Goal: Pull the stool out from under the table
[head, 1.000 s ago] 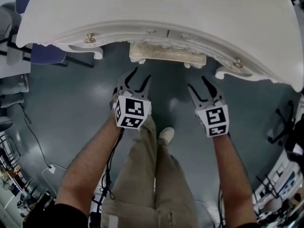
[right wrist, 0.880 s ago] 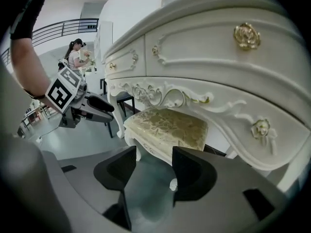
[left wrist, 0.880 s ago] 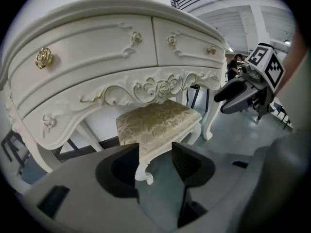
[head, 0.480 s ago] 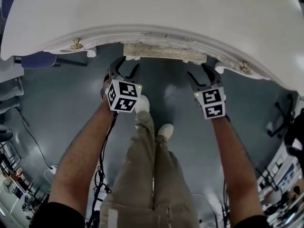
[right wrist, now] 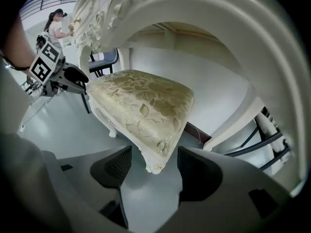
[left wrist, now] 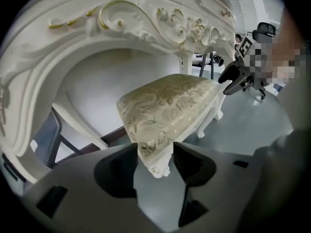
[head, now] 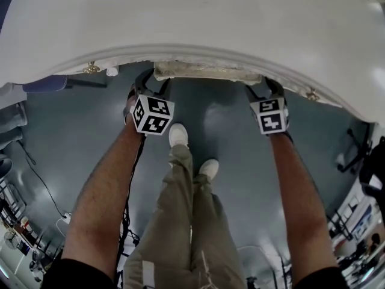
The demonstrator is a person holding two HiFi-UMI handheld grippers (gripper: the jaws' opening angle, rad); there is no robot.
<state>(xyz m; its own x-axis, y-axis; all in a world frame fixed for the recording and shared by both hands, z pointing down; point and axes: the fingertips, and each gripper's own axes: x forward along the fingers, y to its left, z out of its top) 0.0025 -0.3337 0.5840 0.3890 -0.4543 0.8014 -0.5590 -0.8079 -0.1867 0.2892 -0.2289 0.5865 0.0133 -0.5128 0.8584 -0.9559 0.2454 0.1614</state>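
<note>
Both forearms reach straight forward, level with each other, the person's shoes (head: pixel 178 134) planted between them. The left gripper (head: pixel 148 82) and right gripper (head: pixel 266 90) each straddle a front corner of the stool (head: pixel 204 72) with jaws opening, pads not pressing the cushion. A second ago they hung short of it; now their tips are at the seat's front edge, tucked beneath the table (head: pixel 192 23). The stool sits deep under the carved arch, with bare grey floor (head: pixel 72 131) lying open behind it toward the person.
</note>
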